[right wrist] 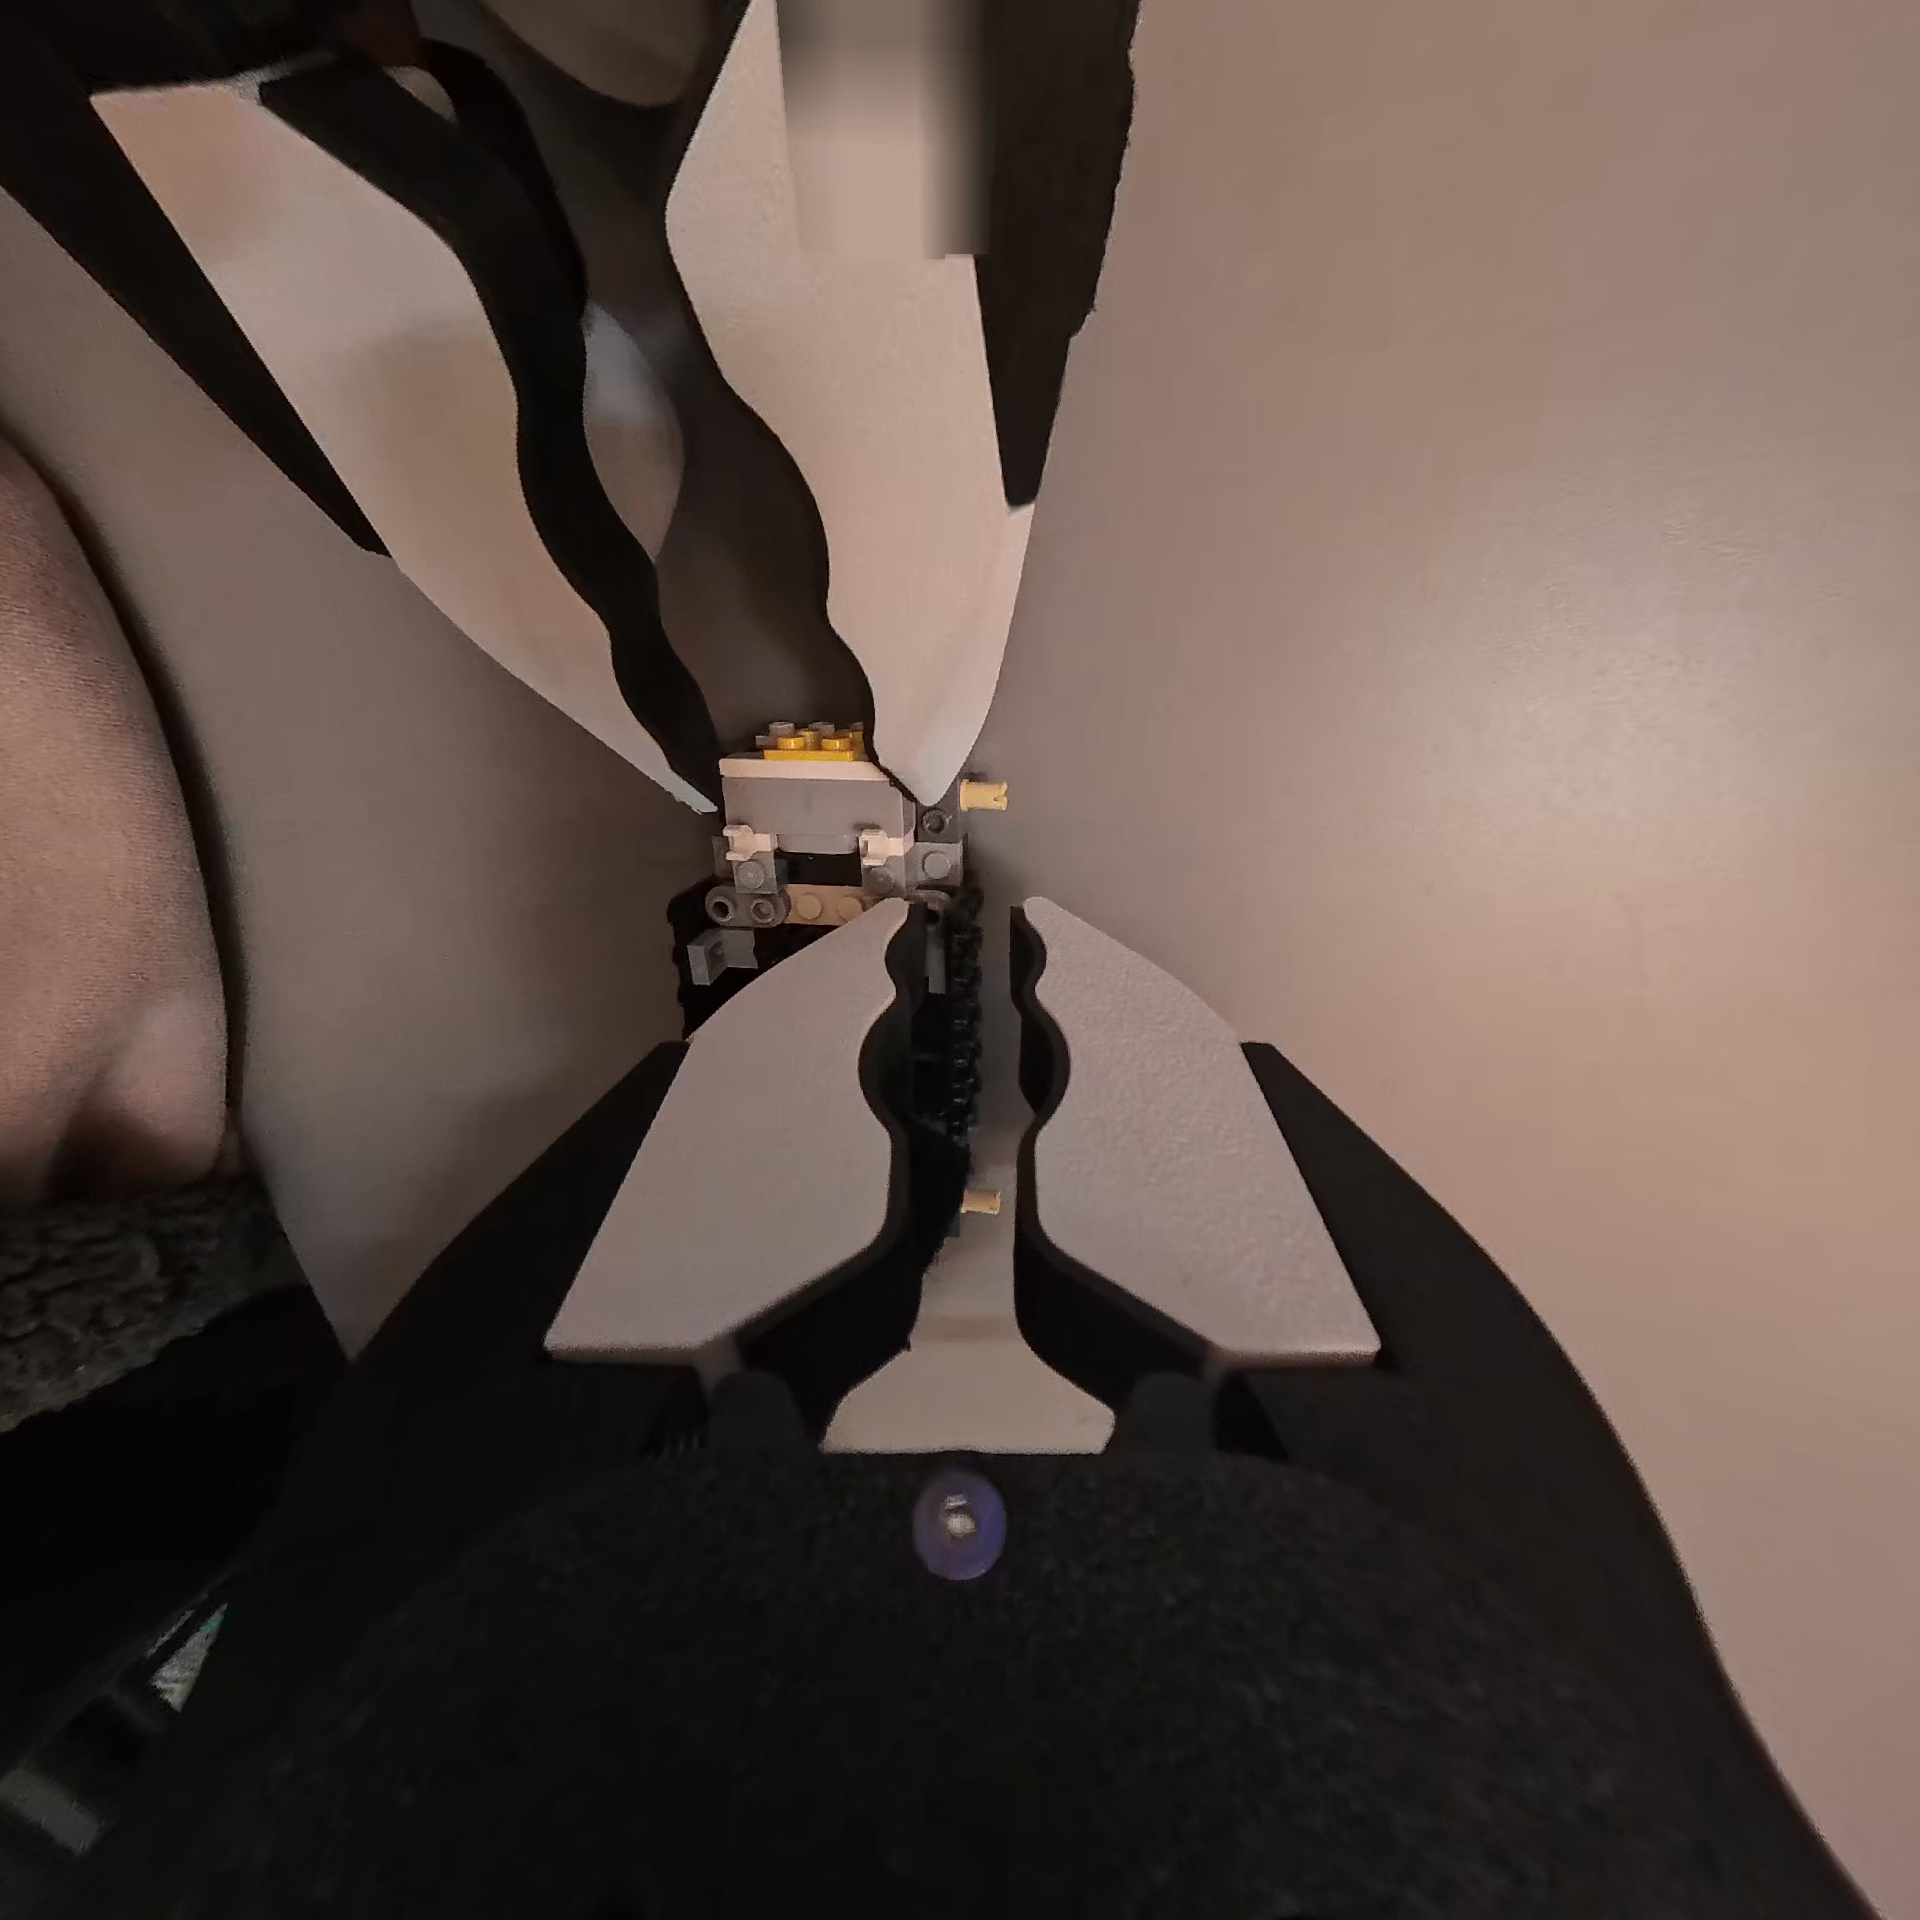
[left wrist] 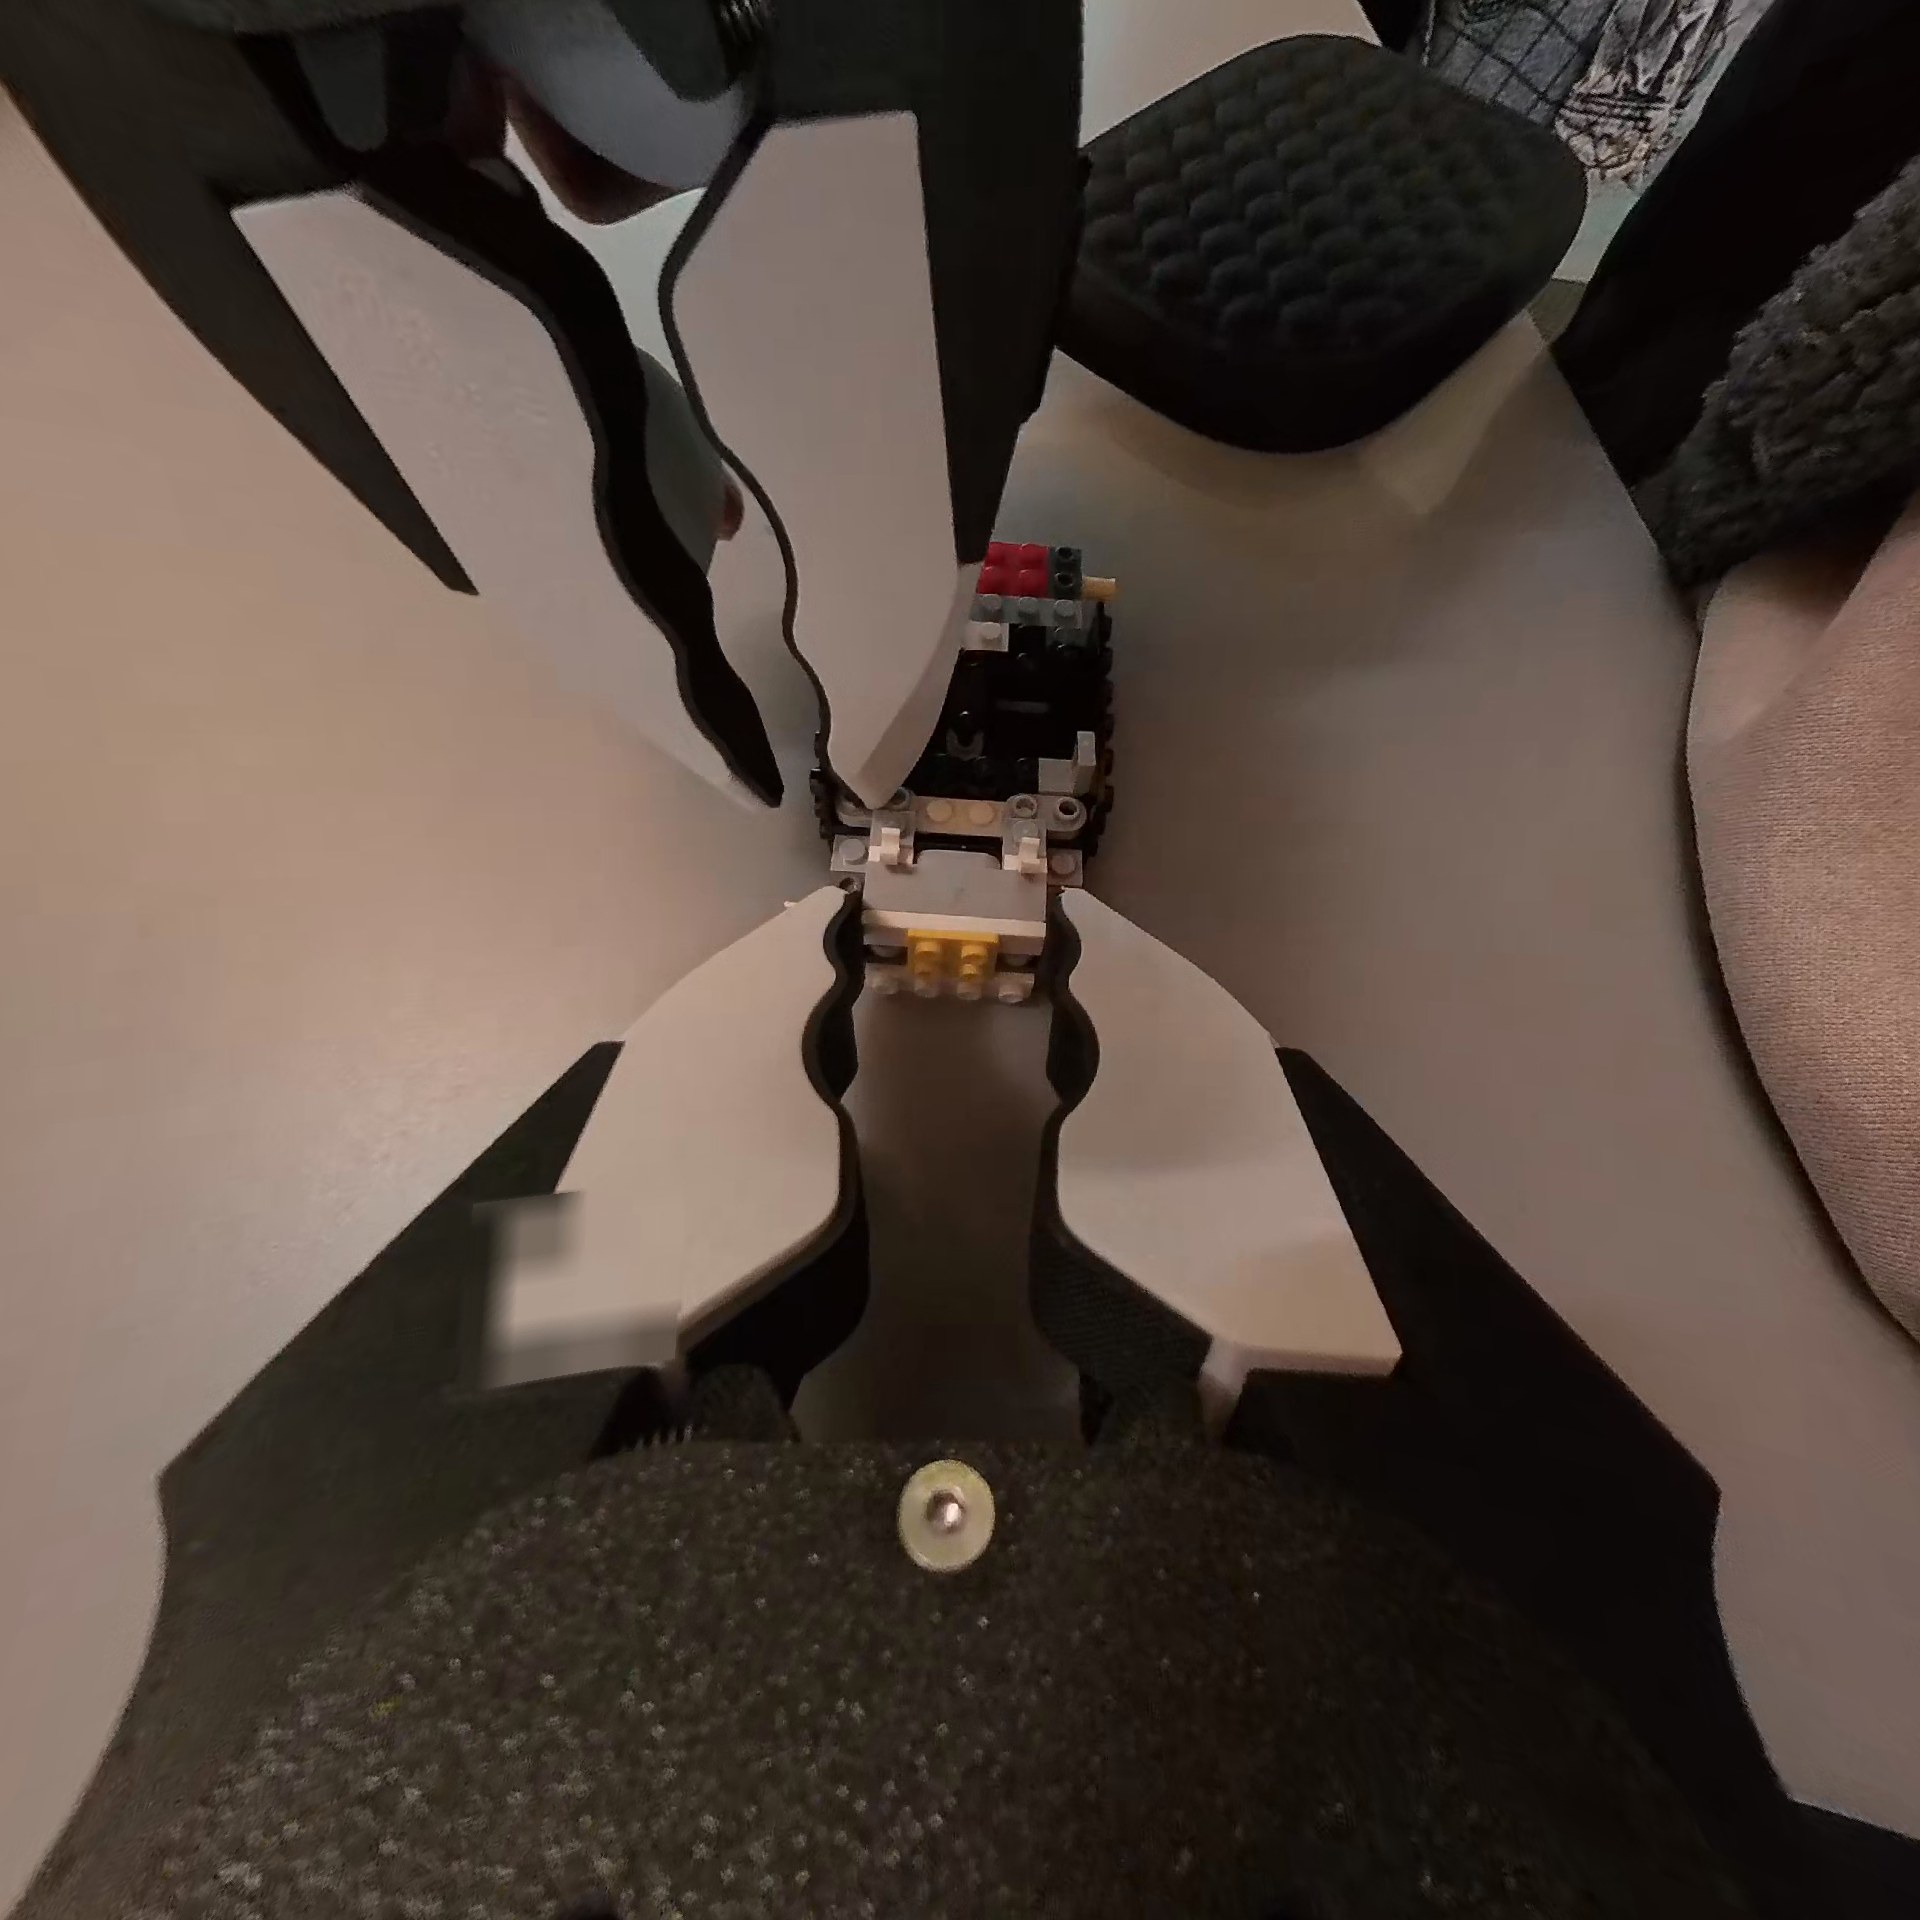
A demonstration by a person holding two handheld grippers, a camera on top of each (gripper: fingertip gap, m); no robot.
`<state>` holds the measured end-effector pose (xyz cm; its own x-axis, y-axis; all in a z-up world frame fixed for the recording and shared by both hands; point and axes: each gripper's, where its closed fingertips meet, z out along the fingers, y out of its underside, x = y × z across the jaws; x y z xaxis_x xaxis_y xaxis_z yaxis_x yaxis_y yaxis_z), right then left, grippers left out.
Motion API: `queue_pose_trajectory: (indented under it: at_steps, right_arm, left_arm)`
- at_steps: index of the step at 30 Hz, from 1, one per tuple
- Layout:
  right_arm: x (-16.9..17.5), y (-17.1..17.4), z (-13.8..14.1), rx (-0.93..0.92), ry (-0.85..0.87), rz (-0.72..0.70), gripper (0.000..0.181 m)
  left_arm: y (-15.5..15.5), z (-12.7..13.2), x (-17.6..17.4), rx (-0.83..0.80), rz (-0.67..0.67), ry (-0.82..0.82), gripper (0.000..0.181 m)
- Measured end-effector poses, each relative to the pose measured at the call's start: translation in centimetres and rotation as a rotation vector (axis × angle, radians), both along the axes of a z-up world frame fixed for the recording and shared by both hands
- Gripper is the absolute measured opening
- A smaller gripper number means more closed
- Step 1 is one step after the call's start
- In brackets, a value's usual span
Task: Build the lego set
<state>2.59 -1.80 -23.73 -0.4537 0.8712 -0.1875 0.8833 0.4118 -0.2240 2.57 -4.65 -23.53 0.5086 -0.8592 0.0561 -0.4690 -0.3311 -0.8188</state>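
Observation:
A small lego vehicle [left wrist: 1039,707] lies on the white table [left wrist: 260,831]. It has a black body, black treads, red bricks [left wrist: 1013,566] at the far end and a grey-white block with a yellow plate [left wrist: 948,954] at the near end. My left gripper [left wrist: 956,904] is shut on that grey-white block [right wrist: 810,805]. My right gripper [right wrist: 961,909] comes from the opposite side. Its jaws stand narrowly apart around the black tread [right wrist: 956,1018]; the right finger is clear of it. In the left wrist view the right gripper [left wrist: 821,800] sits at the model's left corner.
A black chair seat [left wrist: 1320,229] stands beyond the table edge. A person's beige-clad leg [left wrist: 1818,883] and a grey fuzzy sleeve [left wrist: 1808,395] are at the right. Tan pins [right wrist: 985,797] stick out of the model's side. Left and right tips are no more than a few centimetres apart.

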Motion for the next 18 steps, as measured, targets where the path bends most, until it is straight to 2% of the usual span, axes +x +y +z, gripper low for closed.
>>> queue_pose_trajectory:
  at_steps: [6,10,13,18]
  right_arm:
    - [0.0,-0.3,0.0,-0.007,0.021,0.004,0.009]
    - [-0.4,0.7,0.1,0.021,0.094,-0.072,0.021]
    - [-0.4,0.4,1.0,-0.059,0.155,-0.138,0.029]
    - [-0.1,0.7,1.2,-0.040,0.217,-0.152,0.026]
  left_arm:
    - [0.0,0.0,0.0,-0.003,-0.002,-0.002,0.033]
    - [-0.1,0.1,-0.1,0.000,-0.004,-0.003,0.033]
    - [-0.1,0.0,-0.1,0.000,-0.004,-0.003,0.033]
    - [-0.1,0.0,-0.1,-0.001,-0.005,-0.003,0.033]
